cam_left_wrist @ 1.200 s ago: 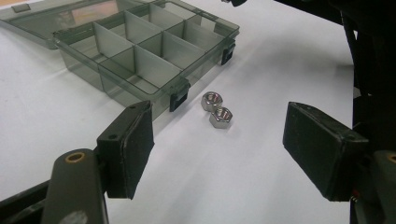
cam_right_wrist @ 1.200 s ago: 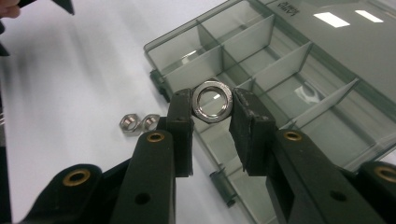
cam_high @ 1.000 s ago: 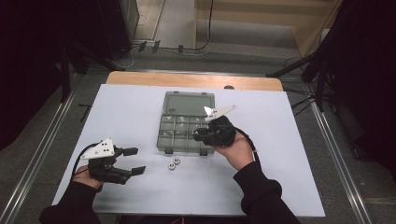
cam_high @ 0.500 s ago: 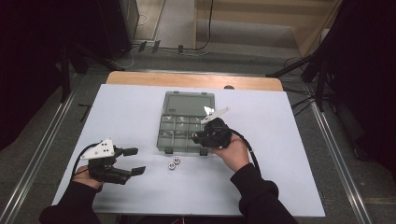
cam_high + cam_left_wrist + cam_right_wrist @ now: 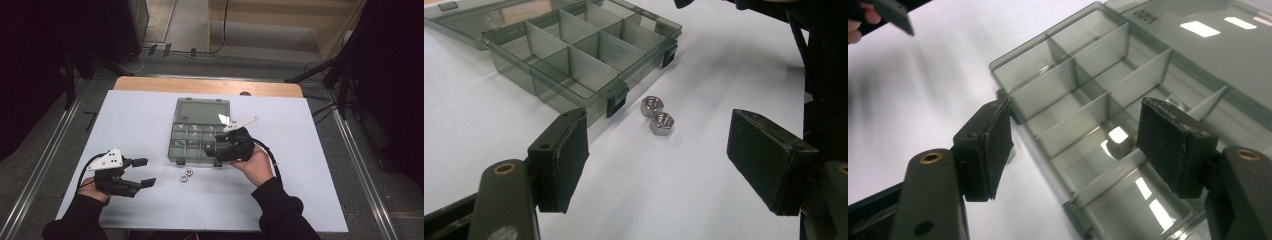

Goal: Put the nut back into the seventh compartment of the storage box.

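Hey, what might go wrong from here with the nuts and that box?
1. The right gripper, whose jaws have just been opening and hold nothing, hangs over the box edge; a low pass may nudge the light box.
2. The two nuts lie touching beside the box latch; the open left gripper may catch both or push one away.

Two nuts (image 5: 186, 174) on the table (image 5: 310, 200), just before the compartment box (image 5: 200, 134).
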Demonstrator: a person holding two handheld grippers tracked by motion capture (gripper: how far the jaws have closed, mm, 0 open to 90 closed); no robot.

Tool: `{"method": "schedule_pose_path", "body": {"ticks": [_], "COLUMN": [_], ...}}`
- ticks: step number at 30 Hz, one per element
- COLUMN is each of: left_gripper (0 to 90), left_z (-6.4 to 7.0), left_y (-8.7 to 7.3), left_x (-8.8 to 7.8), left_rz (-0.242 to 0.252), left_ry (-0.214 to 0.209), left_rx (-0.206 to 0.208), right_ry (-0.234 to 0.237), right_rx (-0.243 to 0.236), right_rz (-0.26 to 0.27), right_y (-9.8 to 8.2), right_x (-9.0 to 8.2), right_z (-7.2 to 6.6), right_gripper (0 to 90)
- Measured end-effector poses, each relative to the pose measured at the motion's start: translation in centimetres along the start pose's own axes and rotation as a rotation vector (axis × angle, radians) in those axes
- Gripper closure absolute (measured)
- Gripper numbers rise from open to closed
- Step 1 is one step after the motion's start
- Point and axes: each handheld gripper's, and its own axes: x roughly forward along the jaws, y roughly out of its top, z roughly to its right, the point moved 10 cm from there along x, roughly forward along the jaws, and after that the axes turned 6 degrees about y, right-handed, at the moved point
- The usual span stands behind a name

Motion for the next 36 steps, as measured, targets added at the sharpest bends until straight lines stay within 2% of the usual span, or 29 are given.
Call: {"method": "schedule_pose_path", "body": {"ticks": [6,10,17,22,26,28,36], "left_gripper": [25.1,25.0,25.1,25.1,25.0,25.1,25.1], "left_z": [-0.1,0.0,-0.1,-0.2,-0.2,-0.2,-0.1], "left_y": [0.0,0.0,0.0,0.0,0.0,0.0,0.1], "left_x": [0.1,0.0,0.1,0.1,0.0,0.0,0.0], "left_rz": [0.0,0.003,-0.002,0.0,-0.003,-0.001,-0.001], "left_ry": [0.0,-0.001,0.0,0.001,0.002,0.002,0.0], "left_rx": [-0.001,-0.001,-0.001,-0.006,-0.005,-0.006,-0.002], "right_ry": [0.021,0.032,0.043,0.061,0.065,0.078,0.075], "right_rx": [-0.031,-0.029,-0.035,-0.056,-0.088,-0.089,-0.095], "right_rz": [-0.007,-0.002,-0.007,0.0,-0.024,-0.029,-0.035], "right_y": [-0.3,-0.5,-0.8,-1.0,-1.8,-2.1,-2.6], "right_x": [0.0,0.0,-0.1,-0.2,-0.4,-0.5,-0.2], "right_z": [-1.4,-2.1,-3.2,-4.0,-4.6,-4.9,-5.9], "right_gripper": [25.8,23.0,22.3,22.1,22.2,22.1,22.0]}}
